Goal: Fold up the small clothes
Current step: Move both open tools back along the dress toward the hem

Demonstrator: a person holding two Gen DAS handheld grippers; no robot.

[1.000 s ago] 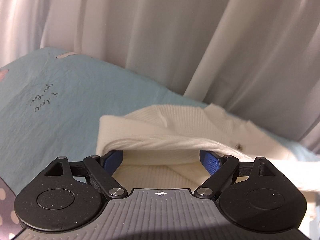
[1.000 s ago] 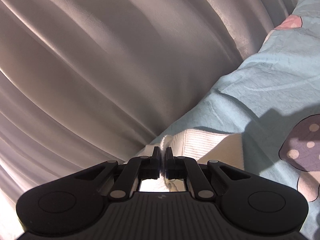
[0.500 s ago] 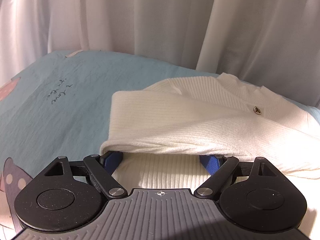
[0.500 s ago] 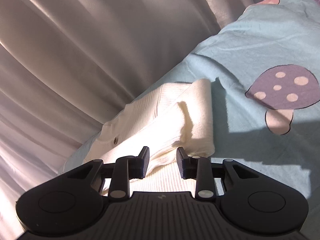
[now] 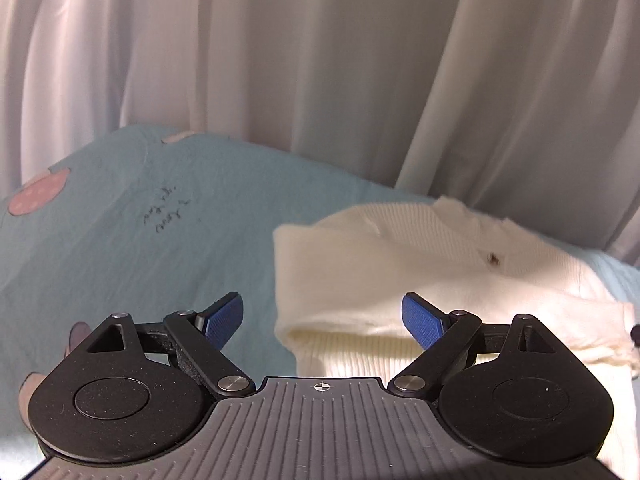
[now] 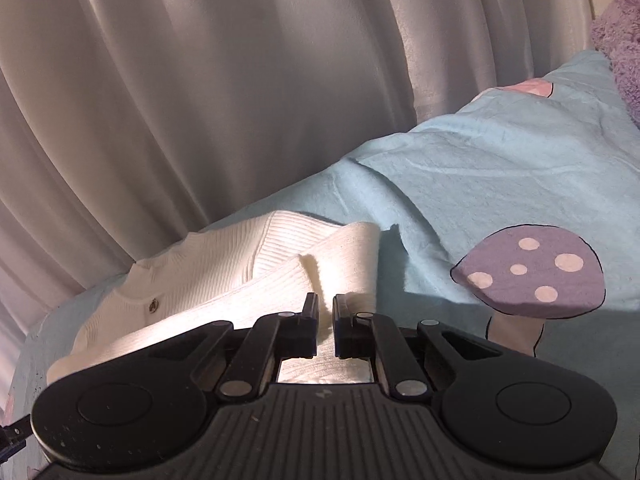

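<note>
A small white ribbed knit cardigan (image 5: 420, 264) with a dark button lies folded on the light blue bedsheet (image 5: 140, 248). My left gripper (image 5: 323, 316) is wide open and empty, its blue pads (image 5: 422, 320) spread, just in front of the folded edge. In the right wrist view the same cardigan (image 6: 224, 272) lies ahead. My right gripper (image 6: 326, 312) has its fingers nearly together with a narrow gap, above the garment's near edge; nothing is clearly held between them.
White curtains (image 5: 320, 80) hang close behind the bed. The sheet carries a purple mushroom print (image 6: 528, 276) to the right, a pink mushroom print (image 5: 38, 196) and handwriting to the left. A purple fluffy item (image 6: 620, 40) sits at far right.
The left gripper let the folded cloth down and drew back from it, jaws still wide. The right gripper let go of the cloth, opened, then closed to a narrow gap.
</note>
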